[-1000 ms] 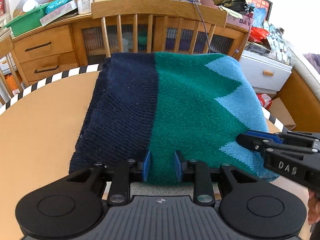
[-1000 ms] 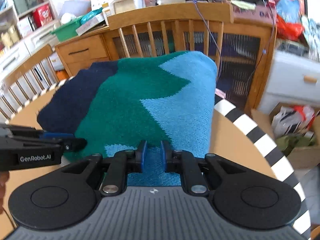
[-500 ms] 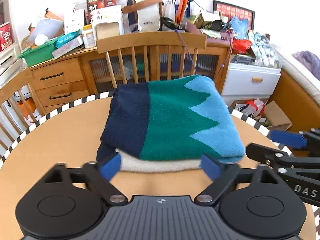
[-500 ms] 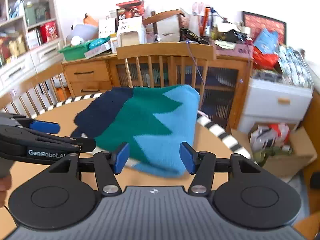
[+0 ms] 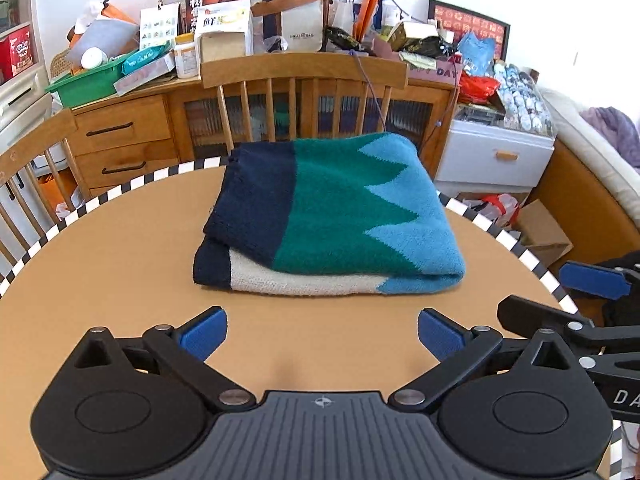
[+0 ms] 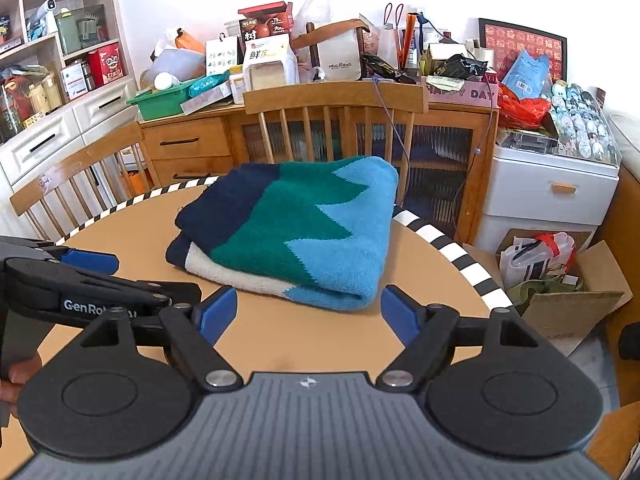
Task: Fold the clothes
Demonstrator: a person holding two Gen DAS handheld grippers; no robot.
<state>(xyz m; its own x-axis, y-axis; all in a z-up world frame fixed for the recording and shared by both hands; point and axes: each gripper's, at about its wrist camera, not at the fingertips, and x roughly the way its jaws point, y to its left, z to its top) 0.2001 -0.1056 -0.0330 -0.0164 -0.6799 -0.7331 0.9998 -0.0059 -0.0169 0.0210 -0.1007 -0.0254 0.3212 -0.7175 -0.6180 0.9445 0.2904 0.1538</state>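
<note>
Both wrist views look from the near edge of the round worktop (image 5: 120,248) toward the far sideboard, low and close above its surface. The left view sits left, the right view right; each shares the folded sweater (image 5: 332,216) (image 6: 296,232), chair and sideboard.

A second ago both my claws were pinched shut on the near edge of the folded navy, green and light-blue knitted sweater (image 5: 332,216); now the left claw (image 5: 322,336) and right claw (image 6: 308,314) gape wide, pulled back over bare round wooden desk (image 5: 120,264)
</note>
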